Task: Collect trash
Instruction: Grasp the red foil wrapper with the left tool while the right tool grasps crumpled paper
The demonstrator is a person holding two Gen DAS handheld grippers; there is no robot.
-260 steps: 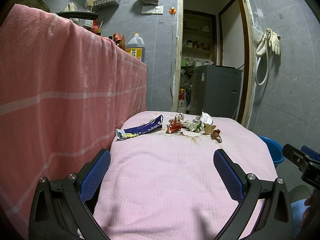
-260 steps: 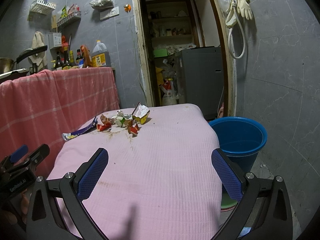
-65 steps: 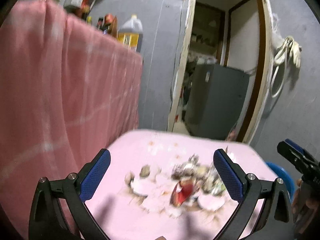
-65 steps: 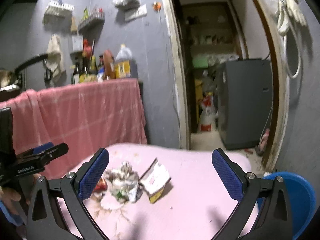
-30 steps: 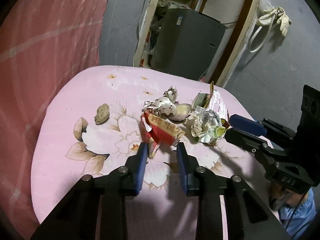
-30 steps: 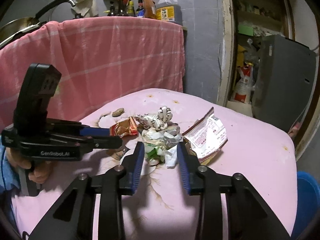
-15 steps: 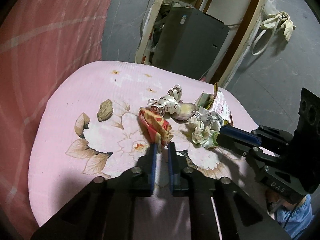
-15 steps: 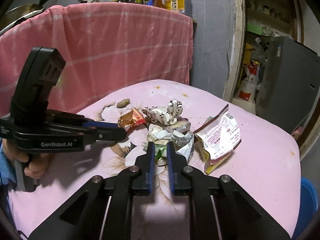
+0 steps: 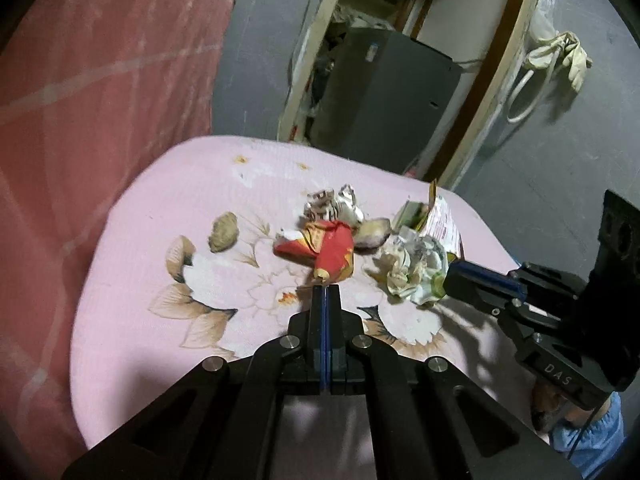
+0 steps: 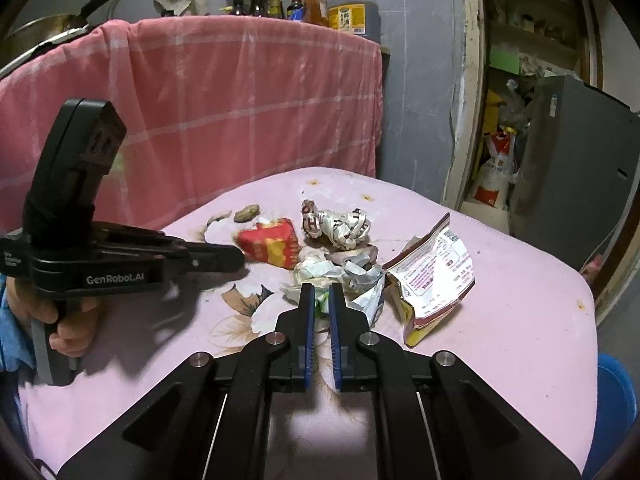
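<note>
Both jaws have closed since a second ago: left hand-held gripper (image 9: pixel 325 289) pinches the light, crushable red wrapper (image 9: pixel 328 250) by its edge; right hand-held gripper (image 10: pixel 319 290) nips the soft crumpled wrapper (image 10: pixel 344 274) beside it.

The table wore a pale pink cloth (image 10: pixel 500 280) printed with a cream-white flower and tan-brown leaves (image 9: pixel 192 304), spotted with small orange stains at its far edge. On it lay a red crumpled wrapper (image 9: pixel 332 248) with yellow print, a white crumpled wrapper (image 10: pixel 340 228) with dark red lettering, a white-and-green wad of paper (image 9: pixel 416 272) and, to the right, a torn white pouch (image 10: pixel 436 272) with red text and yellow edging. Far left hung a salmon-pink towel (image 10: pixel 240 100) checked with paler lines. The black grippers had blue pads (image 10: pixel 309 320).
</note>
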